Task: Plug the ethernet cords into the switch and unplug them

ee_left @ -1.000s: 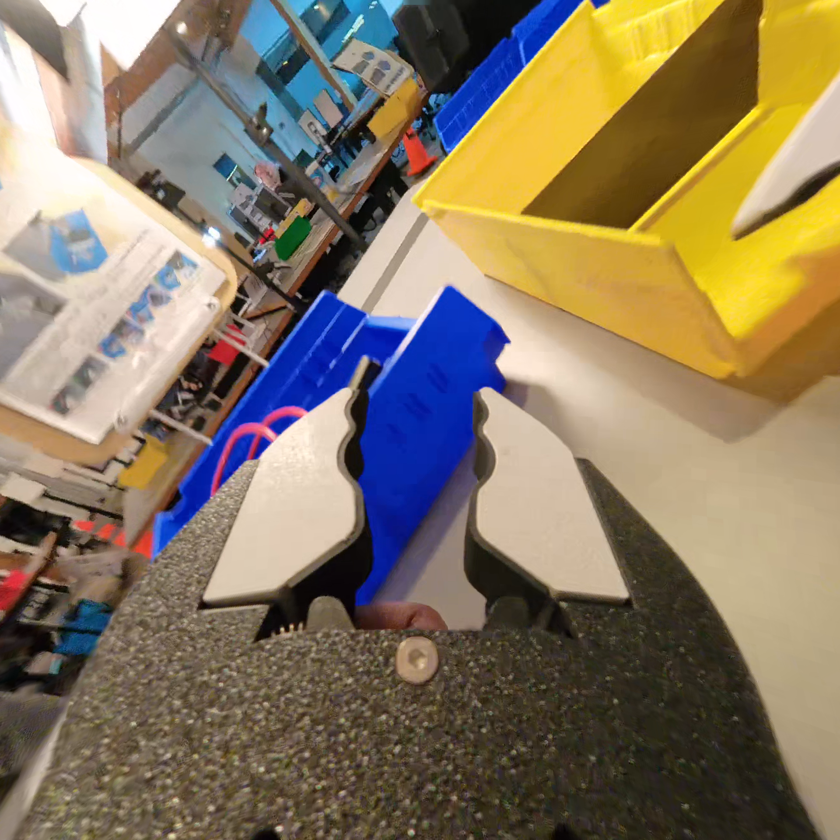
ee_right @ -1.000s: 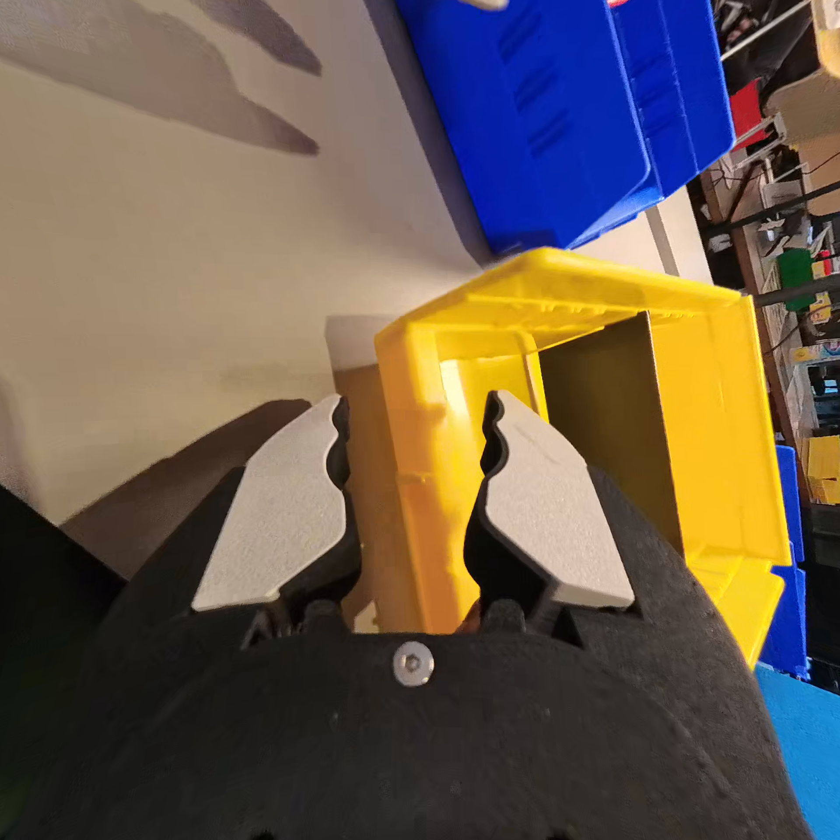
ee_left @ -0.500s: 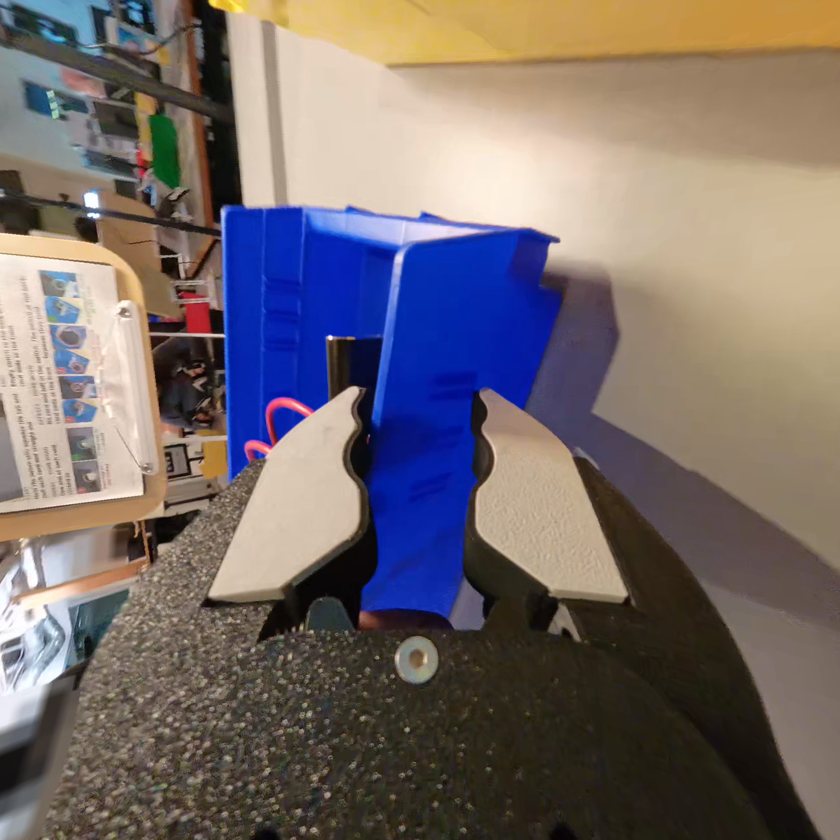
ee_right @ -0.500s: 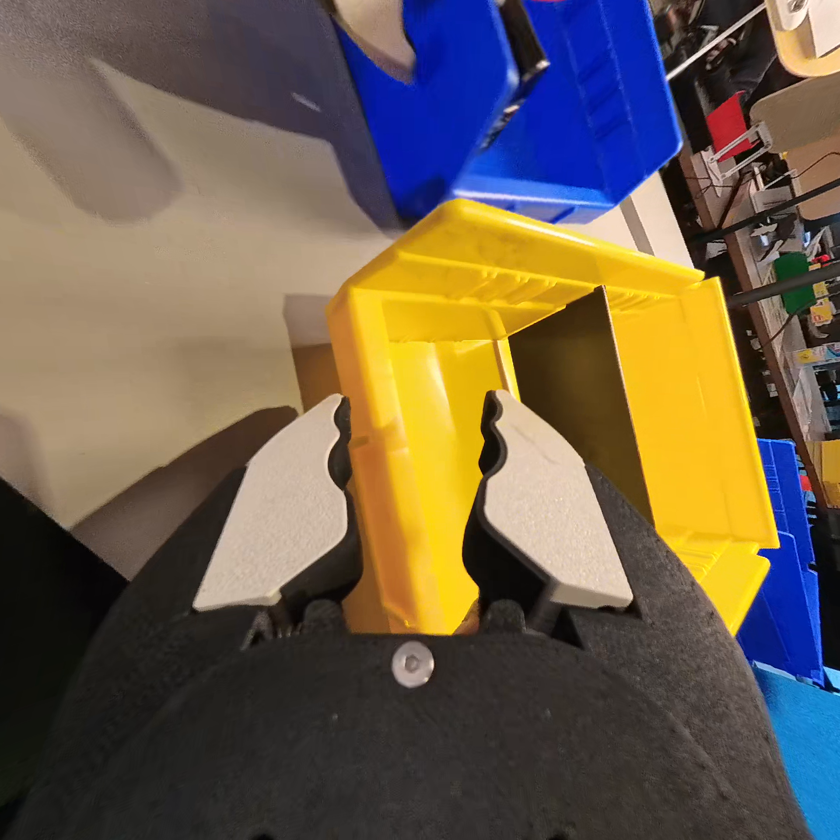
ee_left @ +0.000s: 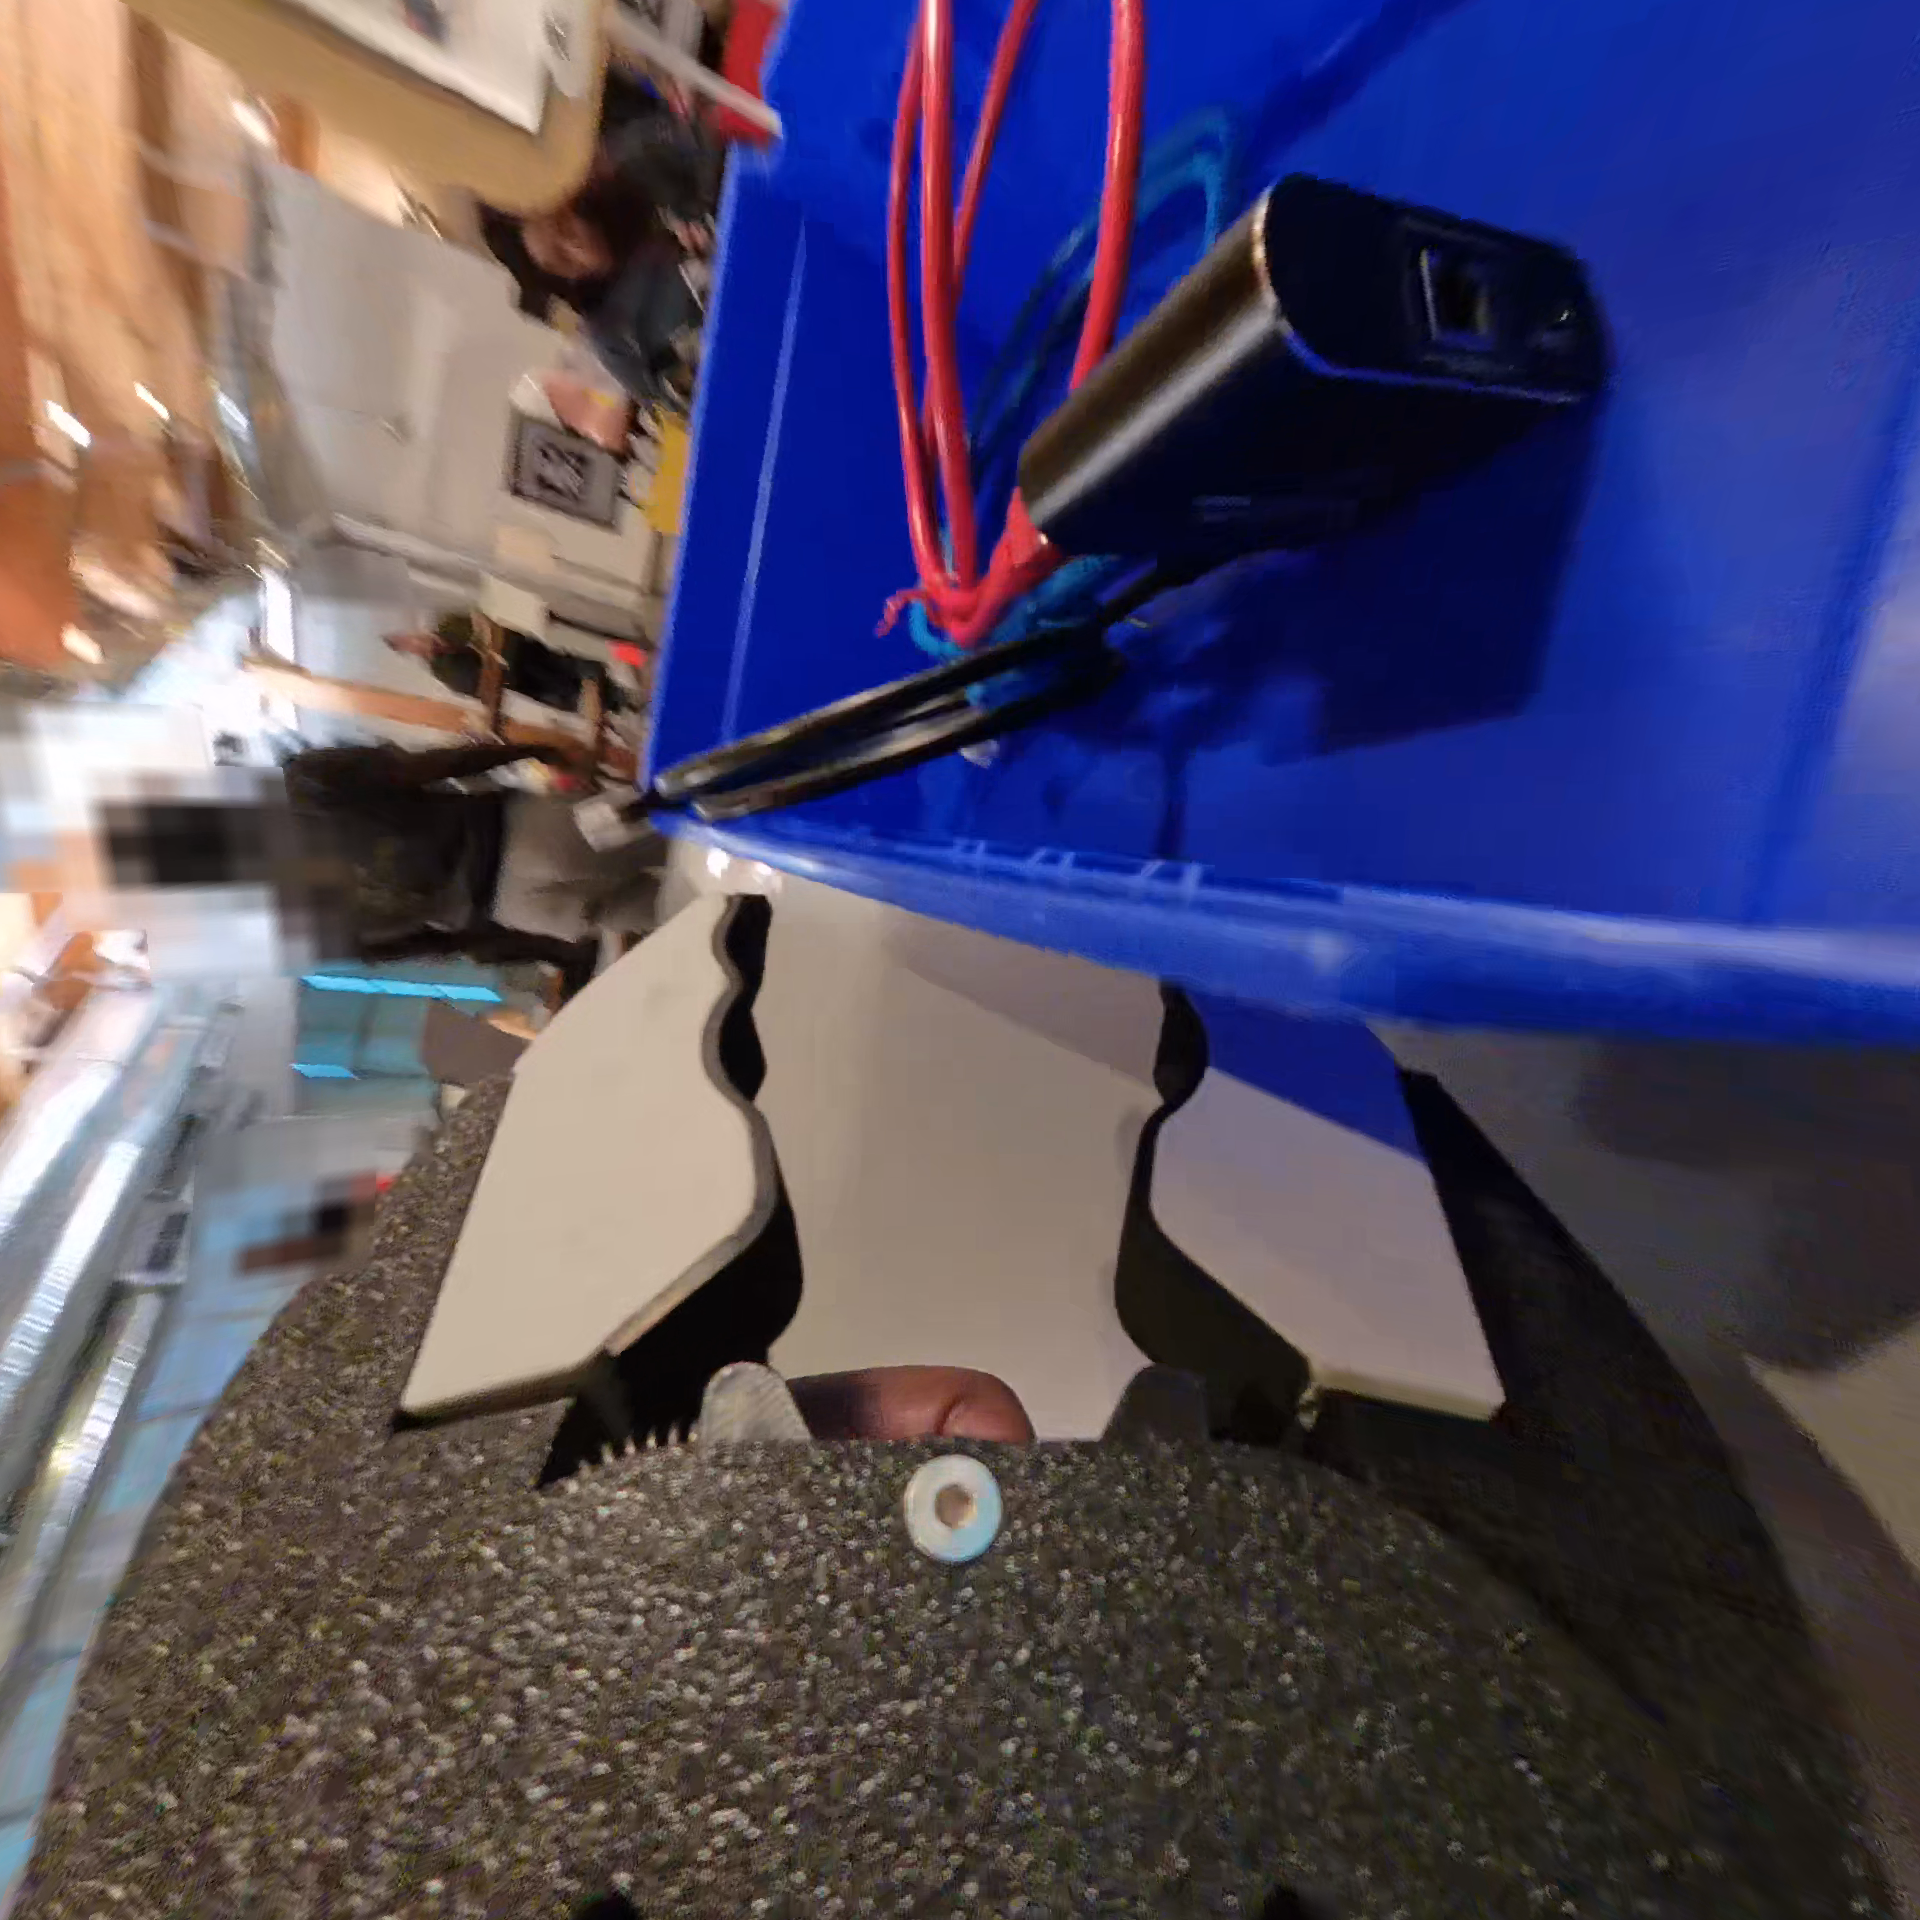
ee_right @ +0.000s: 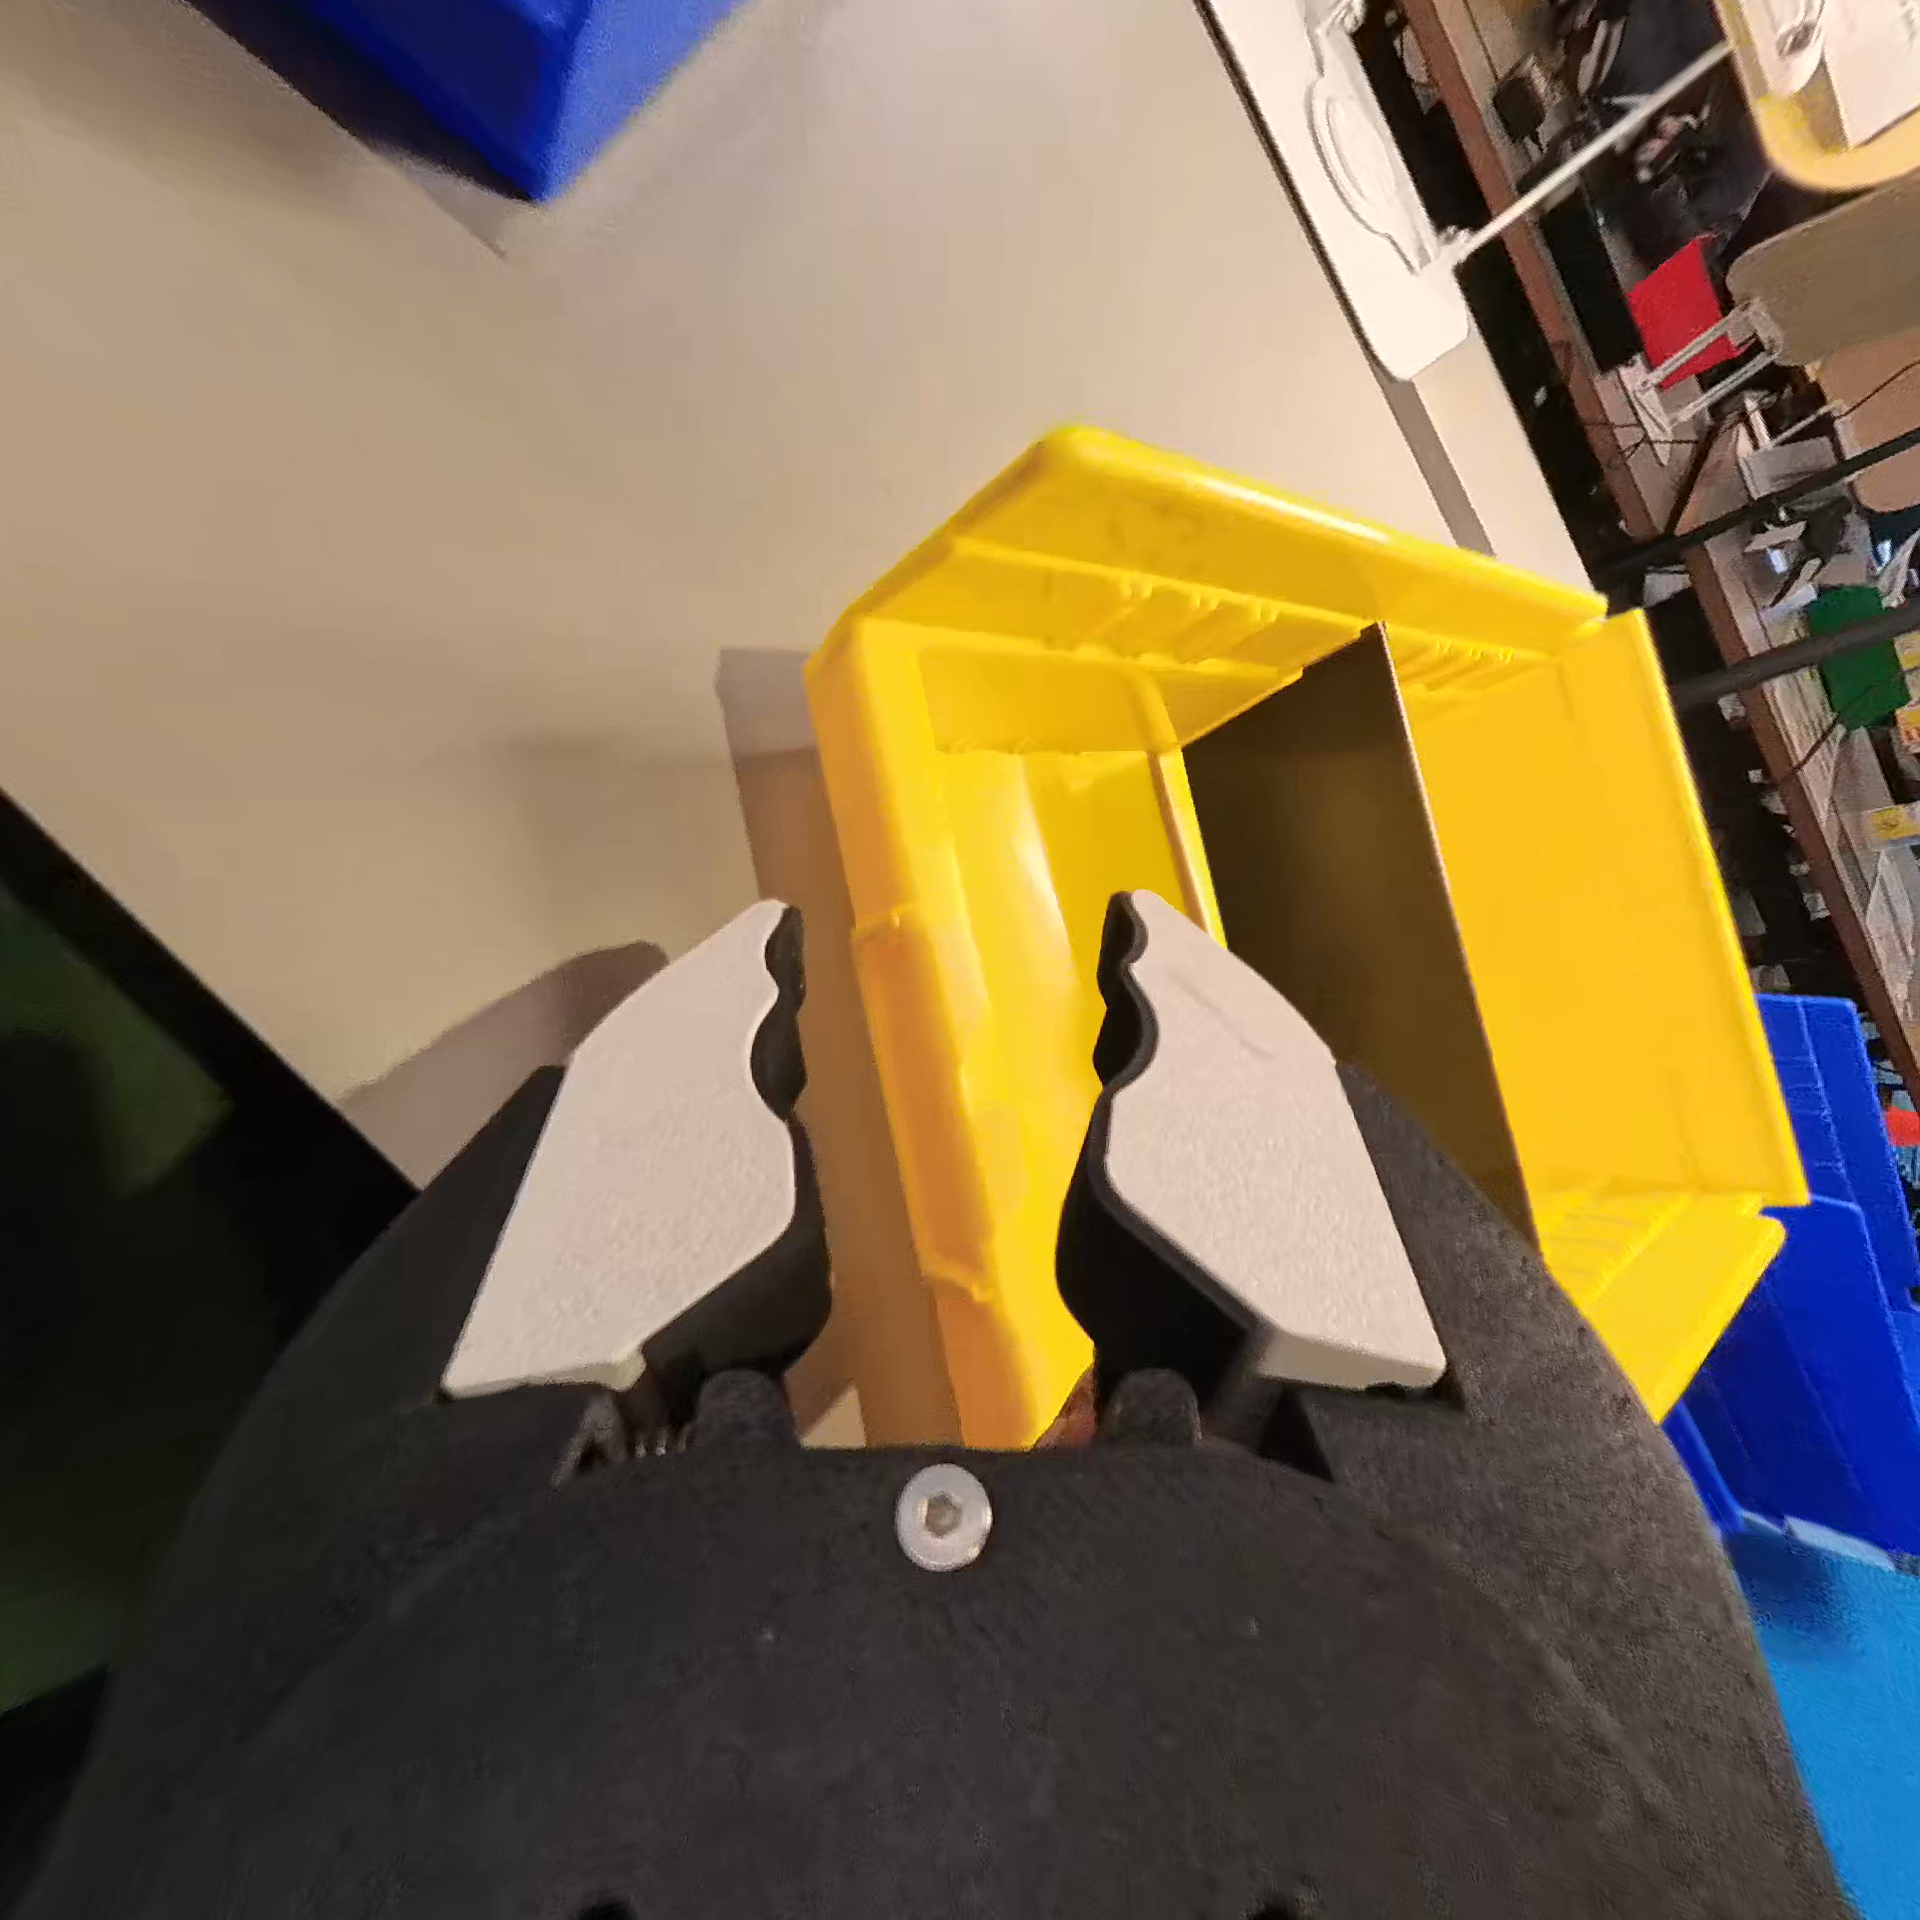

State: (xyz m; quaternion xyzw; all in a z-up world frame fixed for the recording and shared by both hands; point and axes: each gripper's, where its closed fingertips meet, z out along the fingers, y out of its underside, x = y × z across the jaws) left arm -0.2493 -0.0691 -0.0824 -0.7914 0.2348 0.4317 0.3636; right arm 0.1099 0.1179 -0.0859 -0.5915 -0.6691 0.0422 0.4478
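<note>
Now that your left gripper (ee_left: 951, 987) has swung over the blue plastic bin's (ee_left: 1299, 925) rim, the black box-shaped switch (ee_left: 1278, 364) and red cords (ee_left: 935, 312) show at one o'clock; both grippers gape empty, right gripper (ee_right: 945, 966) by the yellow bin (ee_right: 1507, 831).

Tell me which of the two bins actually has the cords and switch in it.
The blue bin: it holds red cords and the black switch. The yellow bin shows only a bare interior with a dark divider.
</note>
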